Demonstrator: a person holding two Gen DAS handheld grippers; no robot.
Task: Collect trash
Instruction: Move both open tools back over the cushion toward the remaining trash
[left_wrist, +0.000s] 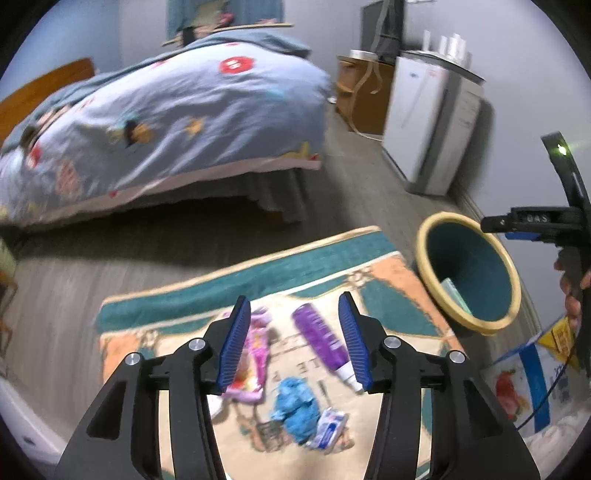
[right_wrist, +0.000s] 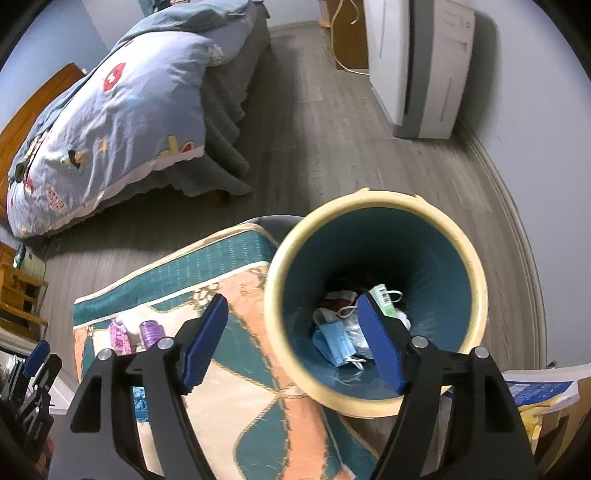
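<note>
My right gripper (right_wrist: 291, 341) hangs spread and empty over the bin (right_wrist: 373, 201), so next my spread, empty left gripper (left_wrist: 295, 341) must pinch the purple tube (left_wrist: 321, 338).

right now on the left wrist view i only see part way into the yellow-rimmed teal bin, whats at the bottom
Observer: The right wrist view looks straight into the yellow-rimmed teal bin: a blue face mask lies at the bottom.
Operator: anything else in there
Observer: A green and white packet lies beyond the mask, and it has a barcode on it.
Operator: is the right gripper carrying anything
Observer: No, the right gripper has its jaws open with nothing between them.
</note>
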